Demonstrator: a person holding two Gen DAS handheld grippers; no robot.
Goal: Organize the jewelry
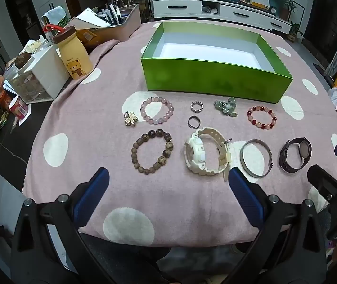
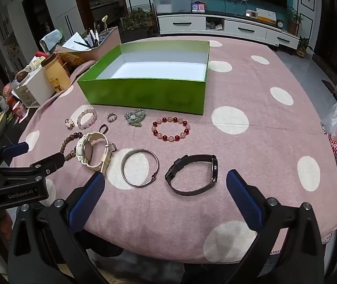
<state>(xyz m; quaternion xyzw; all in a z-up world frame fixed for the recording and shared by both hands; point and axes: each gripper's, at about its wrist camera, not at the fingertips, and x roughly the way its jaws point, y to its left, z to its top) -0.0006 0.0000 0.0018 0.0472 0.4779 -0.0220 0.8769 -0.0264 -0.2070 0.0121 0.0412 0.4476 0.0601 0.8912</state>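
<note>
Nothing boxed yet, all the jewelry's still out on the surface

From where I'm driving, the green box (image 1: 215,80) near the far edge looks bare inside, so I'd say the whole job is left. Back row just in front of it: gold charm (image 1: 130,118), pink bracelet (image 1: 157,113), sparkly ring (image 1: 196,106), dark ring (image 1: 194,121), jade cluster (image 1: 226,107), red bracelet (image 1: 262,117). Toward the near edge: wooden bead bracelet (image 1: 153,151), white watch (image 1: 206,152), silver bangle (image 2: 140,167), black watch (image 2: 192,174). My left claw (image 1: 168,194) is spread wide and holding nothing, short of the wooden beads and white watch. Right claw (image 2: 166,196) is the same, wide apart and bare, with the bangle and black watch just ahead between its fingers' line.
</note>
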